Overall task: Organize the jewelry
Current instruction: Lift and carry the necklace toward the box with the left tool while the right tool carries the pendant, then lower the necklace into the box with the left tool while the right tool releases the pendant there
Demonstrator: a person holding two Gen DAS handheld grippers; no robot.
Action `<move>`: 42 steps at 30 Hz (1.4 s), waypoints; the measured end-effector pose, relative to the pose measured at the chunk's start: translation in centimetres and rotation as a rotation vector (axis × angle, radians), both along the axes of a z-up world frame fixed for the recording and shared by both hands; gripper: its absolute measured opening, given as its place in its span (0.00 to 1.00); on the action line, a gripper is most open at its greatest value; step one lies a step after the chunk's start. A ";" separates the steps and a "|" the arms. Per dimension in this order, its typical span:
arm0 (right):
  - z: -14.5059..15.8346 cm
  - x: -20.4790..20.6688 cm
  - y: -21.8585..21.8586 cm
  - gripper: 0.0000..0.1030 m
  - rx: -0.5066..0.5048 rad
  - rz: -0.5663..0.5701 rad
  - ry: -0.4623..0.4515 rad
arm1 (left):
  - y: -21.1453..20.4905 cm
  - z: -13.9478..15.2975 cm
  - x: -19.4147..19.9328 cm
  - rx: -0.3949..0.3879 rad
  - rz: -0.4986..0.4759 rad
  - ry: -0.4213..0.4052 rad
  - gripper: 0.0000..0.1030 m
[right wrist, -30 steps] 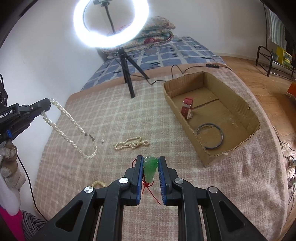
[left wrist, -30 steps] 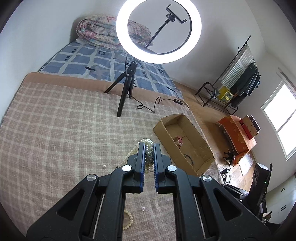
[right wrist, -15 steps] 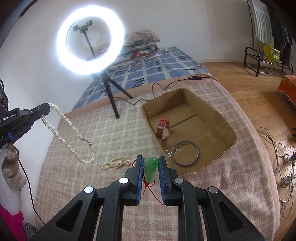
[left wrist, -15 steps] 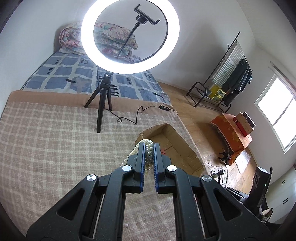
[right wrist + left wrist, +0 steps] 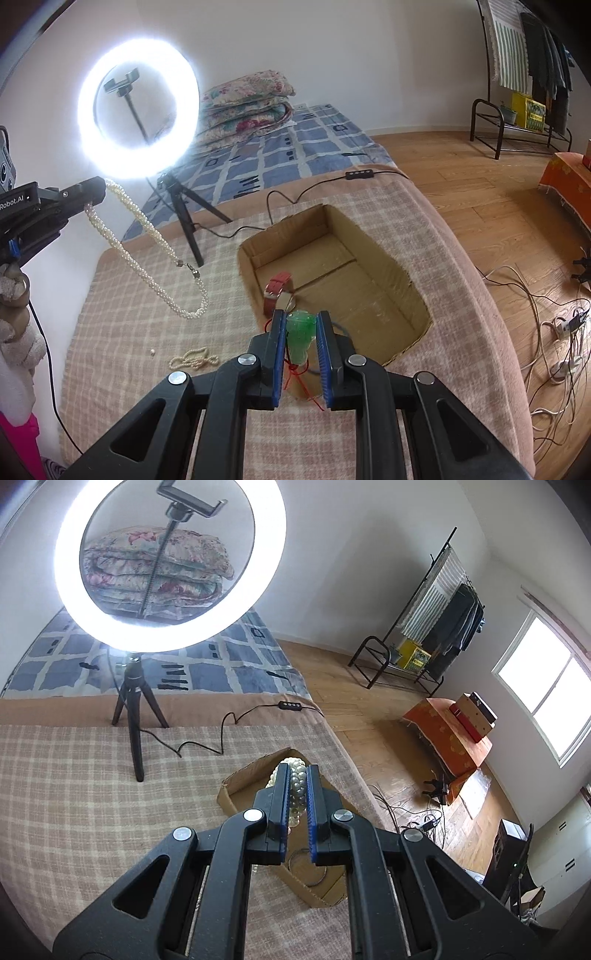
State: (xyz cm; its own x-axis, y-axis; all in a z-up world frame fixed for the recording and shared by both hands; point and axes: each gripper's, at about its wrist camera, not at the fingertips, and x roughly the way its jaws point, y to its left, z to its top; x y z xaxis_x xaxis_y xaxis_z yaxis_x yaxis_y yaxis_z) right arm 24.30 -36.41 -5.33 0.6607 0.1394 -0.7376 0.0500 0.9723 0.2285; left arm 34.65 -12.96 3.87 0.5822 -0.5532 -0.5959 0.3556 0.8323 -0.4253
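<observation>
My left gripper [image 5: 296, 771] is shut on a twisted pearl necklace [image 5: 295, 794]; in the right wrist view the necklace [image 5: 147, 254] hangs in a long loop from that gripper [image 5: 99, 188] above the checked blanket. My right gripper [image 5: 301, 321] is shut on a green jade pendant [image 5: 301, 336] with a red cord [image 5: 299, 380], held over the near left edge of the open cardboard box [image 5: 406, 273]. The box [image 5: 236, 790] holds a red-strap watch [image 5: 277, 291]; a dark bangle [image 5: 306, 867] shows in the left wrist view.
A small pearl bracelet [image 5: 194, 360] and a loose pearl [image 5: 151, 352] lie on the blanket [image 5: 129, 332]. A ring light on a tripod [image 5: 136, 103] stands behind the box, its cable [image 5: 295, 195] trailing across the bed. Folded quilts [image 5: 247, 99] lie at the back.
Both grippers have moved forward towards the box, each keeping its hold. The pearl necklace is lifted higher, and the pendant now sits over the box's near edge.
</observation>
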 end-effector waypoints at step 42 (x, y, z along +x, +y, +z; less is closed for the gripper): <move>-7.2 5.8 -5.2 0.61 -0.089 -0.025 0.107 | -13.3 -9.5 10.9 0.133 -0.067 0.103 0.50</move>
State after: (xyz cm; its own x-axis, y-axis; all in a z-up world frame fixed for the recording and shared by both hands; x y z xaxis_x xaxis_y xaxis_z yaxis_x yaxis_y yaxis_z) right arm 30.11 -41.57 -12.58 0.5800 0.0544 -0.8128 0.0943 0.9866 0.1333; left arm 45.54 -26.24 -5.62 0.4789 -0.5012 -0.7207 0.3725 0.8594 -0.3502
